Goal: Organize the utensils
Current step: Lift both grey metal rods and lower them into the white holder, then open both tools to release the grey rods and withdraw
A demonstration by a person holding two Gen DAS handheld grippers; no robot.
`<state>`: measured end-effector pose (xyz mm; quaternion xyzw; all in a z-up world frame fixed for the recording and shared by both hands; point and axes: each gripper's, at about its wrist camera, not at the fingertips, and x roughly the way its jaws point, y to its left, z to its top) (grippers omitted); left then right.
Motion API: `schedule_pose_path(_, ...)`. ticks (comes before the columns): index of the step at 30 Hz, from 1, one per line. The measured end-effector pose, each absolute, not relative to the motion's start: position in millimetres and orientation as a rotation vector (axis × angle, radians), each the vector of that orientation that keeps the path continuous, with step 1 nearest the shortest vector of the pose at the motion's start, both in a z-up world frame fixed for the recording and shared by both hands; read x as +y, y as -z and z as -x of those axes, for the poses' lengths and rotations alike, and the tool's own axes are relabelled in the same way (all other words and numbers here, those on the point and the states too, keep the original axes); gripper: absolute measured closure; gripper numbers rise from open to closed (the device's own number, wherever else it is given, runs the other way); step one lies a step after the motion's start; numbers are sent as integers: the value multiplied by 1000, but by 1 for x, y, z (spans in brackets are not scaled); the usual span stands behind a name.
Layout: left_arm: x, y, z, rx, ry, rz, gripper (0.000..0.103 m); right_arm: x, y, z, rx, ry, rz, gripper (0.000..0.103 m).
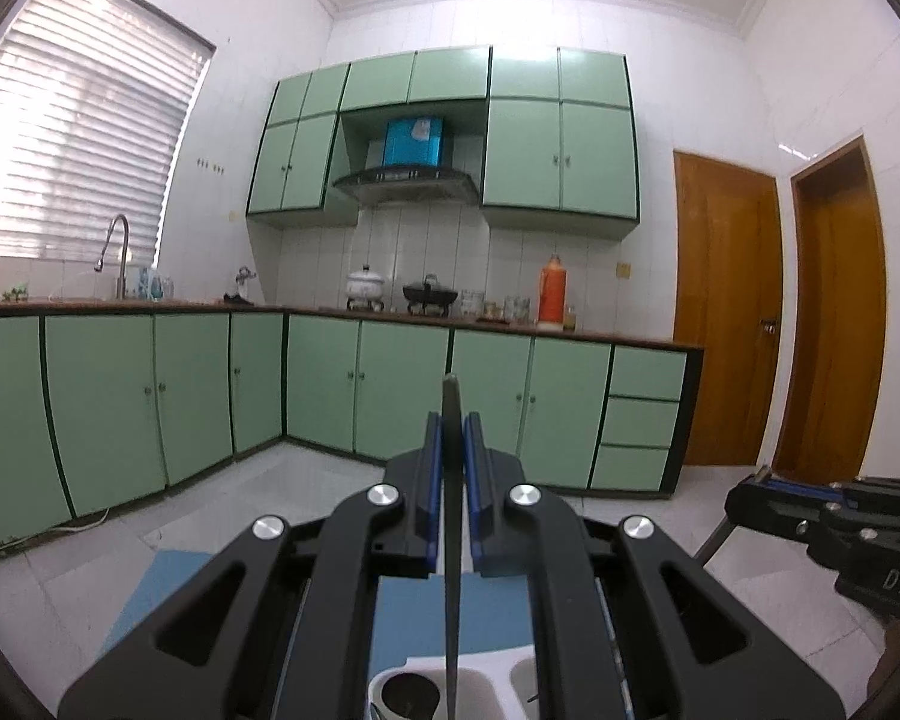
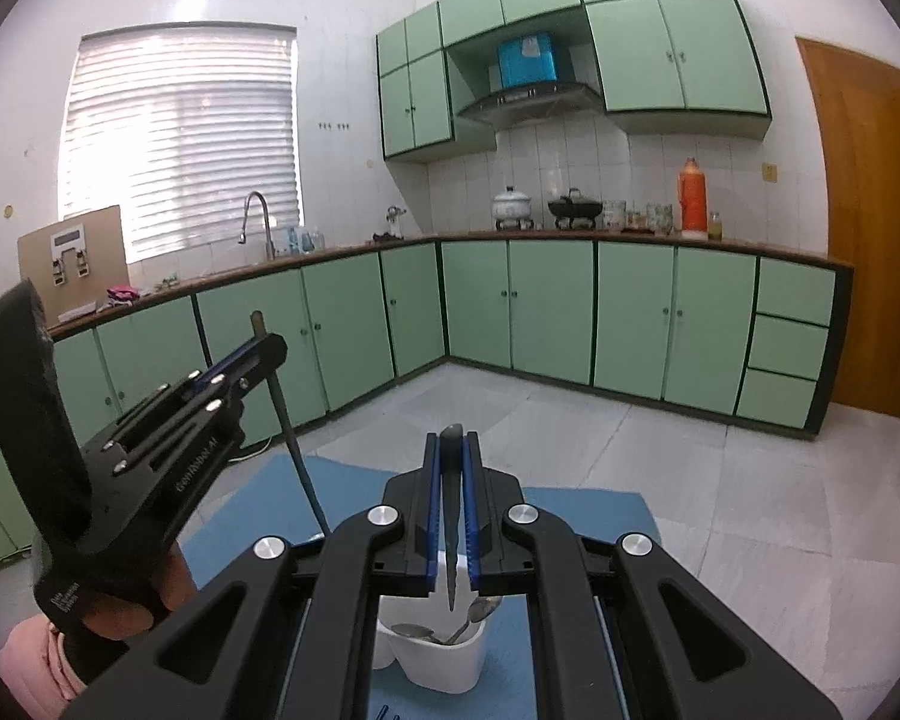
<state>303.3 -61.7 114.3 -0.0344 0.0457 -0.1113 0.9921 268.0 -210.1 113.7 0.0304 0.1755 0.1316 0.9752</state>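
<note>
My left gripper [image 1: 452, 420] is shut on a long dark utensil [image 1: 451, 540] that hangs down into the white utensil holder [image 1: 486, 669]. In the right wrist view the left gripper [image 2: 264, 342] shows at left, holding that thin dark utensil [image 2: 297, 456] upright. My right gripper [image 2: 452, 438] is shut on a dark grey utensil handle [image 2: 452, 516] whose pointed end hangs above the white holder [image 2: 444, 663], which contains several metal spoons [image 2: 444, 630]. The right gripper [image 1: 768, 483] appears at the right edge of the left wrist view.
The holder stands on a blue mat [image 2: 570, 516] on a table. Beyond lie a pale tiled floor [image 2: 630, 438], green kitchen cabinets [image 2: 546, 312], a counter with pots and an orange thermos [image 2: 693, 195], and wooden doors [image 2: 864, 228].
</note>
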Motion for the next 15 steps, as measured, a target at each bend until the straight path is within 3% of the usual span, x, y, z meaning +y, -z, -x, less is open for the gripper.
schedule_pose_path(15, -39, -63, -332, 220, 196, 75, 97, -200, -77, -294, 418, -256, -78, 96)
